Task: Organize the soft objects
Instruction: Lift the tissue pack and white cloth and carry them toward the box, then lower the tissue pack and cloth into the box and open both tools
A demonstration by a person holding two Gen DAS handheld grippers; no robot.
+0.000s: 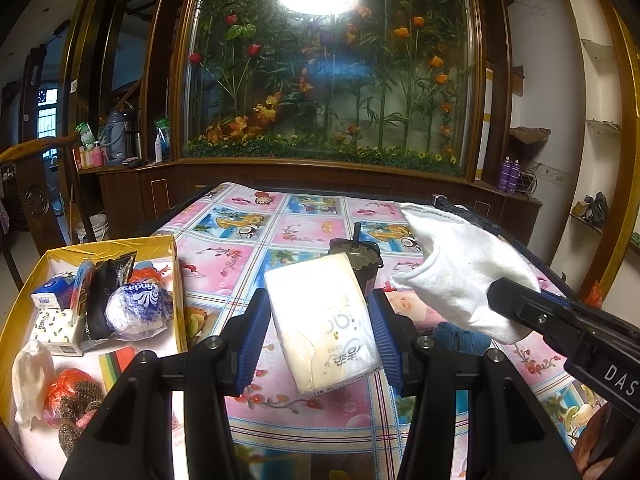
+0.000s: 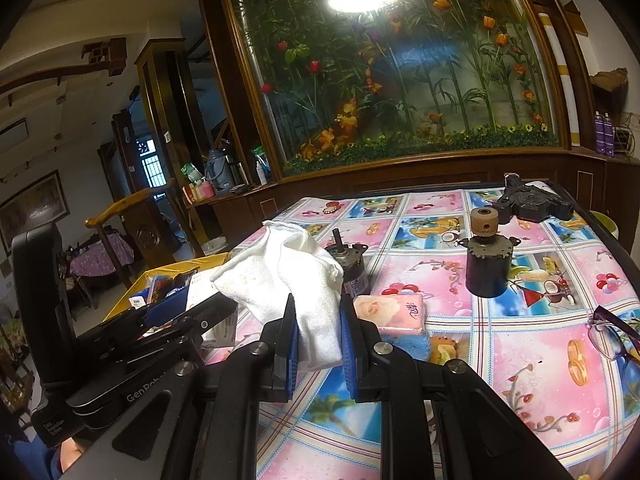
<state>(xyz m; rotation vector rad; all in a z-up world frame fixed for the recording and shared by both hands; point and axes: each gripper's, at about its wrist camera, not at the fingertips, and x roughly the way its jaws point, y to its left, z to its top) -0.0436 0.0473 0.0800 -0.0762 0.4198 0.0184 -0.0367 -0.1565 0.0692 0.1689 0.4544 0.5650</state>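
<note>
My left gripper (image 1: 318, 312) is shut on a white tissue pack (image 1: 322, 320) and holds it over the table, right of the yellow box (image 1: 176, 264). My right gripper (image 2: 318, 340) is shut on a white cloth (image 2: 296, 280) and holds it above the table; the cloth also shows in the left wrist view (image 1: 460, 272). The box holds several soft things: tissue packs, a blue-white bag (image 1: 138, 306), a white cloth (image 1: 30, 376) and scrubbers in red plastic (image 1: 74, 394). A pink tissue pack (image 2: 390, 312) and a blue cloth (image 2: 416, 346) lie on the table behind my right gripper.
Two small motors stand on the flowered tablecloth (image 2: 520, 360): one (image 2: 348, 268) behind the cloth, one with a wooden spool (image 2: 486, 264) further right. A black metal part (image 2: 532, 202) lies at the far right corner. Glasses (image 2: 612, 336) lie at the right edge.
</note>
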